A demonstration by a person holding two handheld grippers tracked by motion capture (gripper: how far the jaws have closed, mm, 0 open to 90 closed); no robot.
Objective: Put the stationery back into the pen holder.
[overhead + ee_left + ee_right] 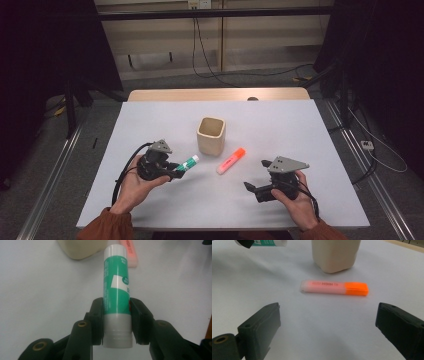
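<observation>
Now your left gripper (117,322) is pinching green glue stick (116,290), grey end sitting between pads, white tip poking toward cream cup (211,135). Your right gripper (327,332) is holding jaws wide apart, nothing between; orange highlighter (334,287) is lying on table (310,125) just ahead.

Glue stick (117,292): green label w/ white cap and grey base, clamped near its base, lifted off table, cap end pointing toward 2 o'clock in high view, just at 8 o'clock of beige cup (211,135). Cup upright, open-topped, mid-table.
</observation>
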